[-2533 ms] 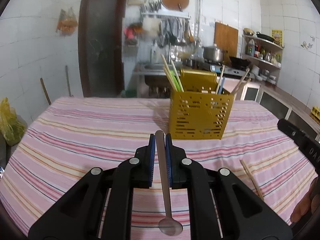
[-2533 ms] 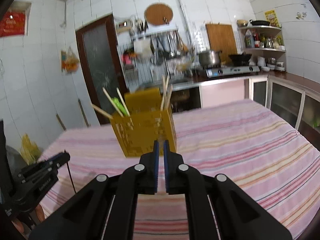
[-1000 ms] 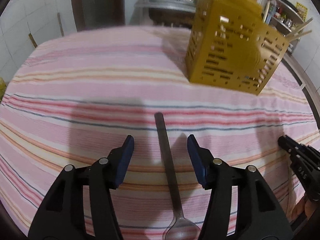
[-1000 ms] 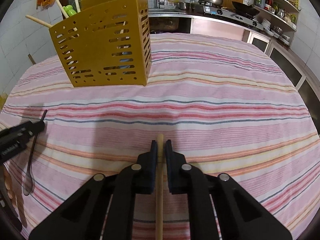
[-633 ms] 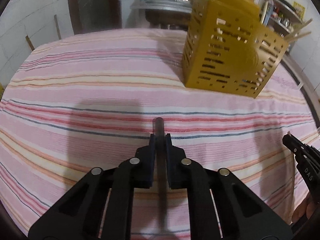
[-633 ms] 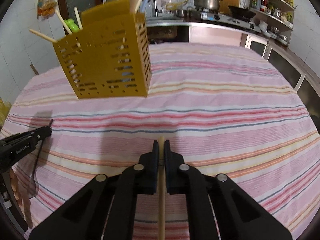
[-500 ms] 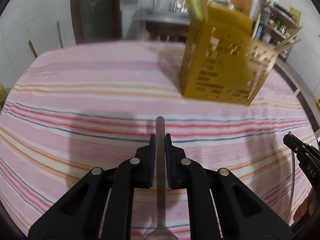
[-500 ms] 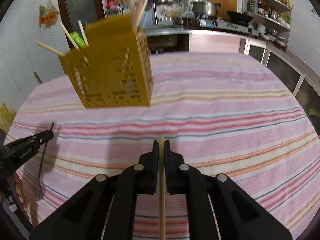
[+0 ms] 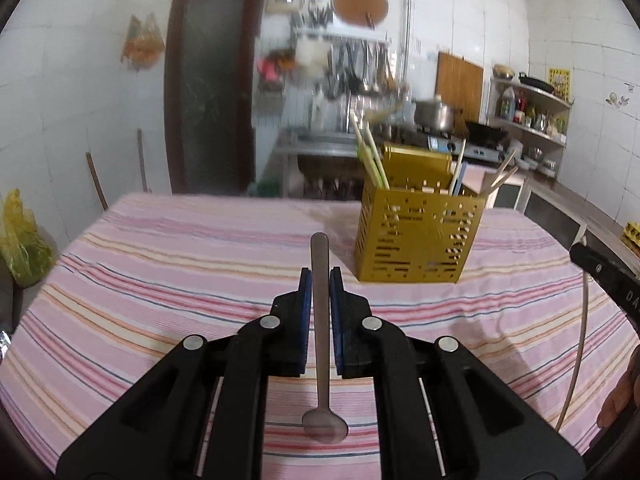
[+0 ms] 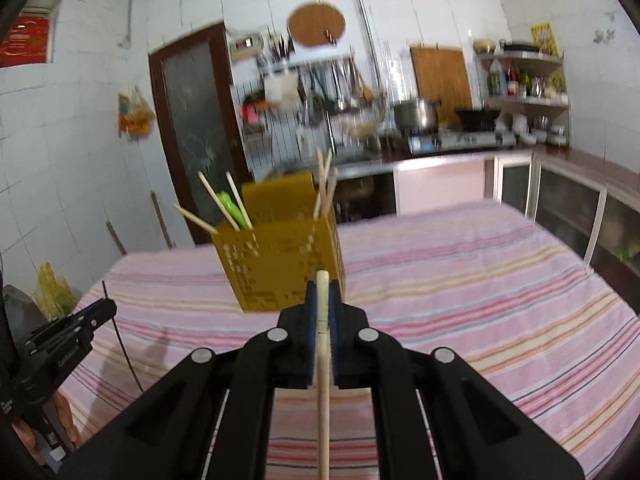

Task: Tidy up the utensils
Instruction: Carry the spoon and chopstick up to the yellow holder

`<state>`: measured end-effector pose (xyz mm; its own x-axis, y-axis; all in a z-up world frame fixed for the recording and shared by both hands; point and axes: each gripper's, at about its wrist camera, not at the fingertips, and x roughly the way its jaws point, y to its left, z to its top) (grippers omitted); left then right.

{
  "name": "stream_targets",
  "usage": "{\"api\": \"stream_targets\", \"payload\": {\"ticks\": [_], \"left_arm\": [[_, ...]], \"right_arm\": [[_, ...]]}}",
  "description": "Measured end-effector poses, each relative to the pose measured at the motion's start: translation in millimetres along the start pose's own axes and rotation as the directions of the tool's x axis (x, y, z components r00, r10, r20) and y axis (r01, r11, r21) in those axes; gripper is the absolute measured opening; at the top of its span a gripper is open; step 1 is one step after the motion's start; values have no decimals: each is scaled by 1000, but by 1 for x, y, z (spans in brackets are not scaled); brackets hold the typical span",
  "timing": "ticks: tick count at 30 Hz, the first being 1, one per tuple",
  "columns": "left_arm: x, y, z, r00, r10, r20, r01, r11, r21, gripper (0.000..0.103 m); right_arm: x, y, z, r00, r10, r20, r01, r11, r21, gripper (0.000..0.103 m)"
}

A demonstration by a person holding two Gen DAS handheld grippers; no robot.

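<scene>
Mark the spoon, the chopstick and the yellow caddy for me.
spoon (image 9: 320, 280), left wrist view, on its handle.
chopstick (image 10: 323, 380), right wrist view, mid-shaft.
yellow caddy (image 9: 416, 240), left wrist view, perforated front wall.

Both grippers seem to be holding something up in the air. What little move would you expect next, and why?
Probably carrying them forward to above the yellow caddy. The left gripper is shut on a metal spoon, the right gripper on a wooden chopstick, both lifted off the striped tablecloth. The caddy ahead already holds chopsticks, so it looks like where these go.
</scene>
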<state>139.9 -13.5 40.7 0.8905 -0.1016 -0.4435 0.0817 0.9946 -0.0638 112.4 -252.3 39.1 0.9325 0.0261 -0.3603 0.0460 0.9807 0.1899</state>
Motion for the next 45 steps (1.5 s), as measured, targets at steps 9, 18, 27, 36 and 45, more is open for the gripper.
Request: {"api": "stream_targets", "payload": {"ticks": [9,18,27,36,45], "left_arm": [[-21,7,-7,999,-10,47,11,1000,-19,8],[-35,3,6,992,-37,121,38,999,-4,7],[-33,-3,37,984,-65,164,67,998,-7,7],[-25,-19,102,956,-118,267,127,992,-18,7],[18,-21,125,975,-124,183,129,992,-14,5]], "right_arm": [[-34,17,-6,985,-6,171,12,999,-34,6],[-44,24,10,965,-2,262,14,999,-45,6],[-33,28,40,946,3,324,11,999,-39,6],[-12,34,94,911,8,412,0,1000,-20,6],[18,35,122,909,24,417,-14,1000,-27,6]]}}
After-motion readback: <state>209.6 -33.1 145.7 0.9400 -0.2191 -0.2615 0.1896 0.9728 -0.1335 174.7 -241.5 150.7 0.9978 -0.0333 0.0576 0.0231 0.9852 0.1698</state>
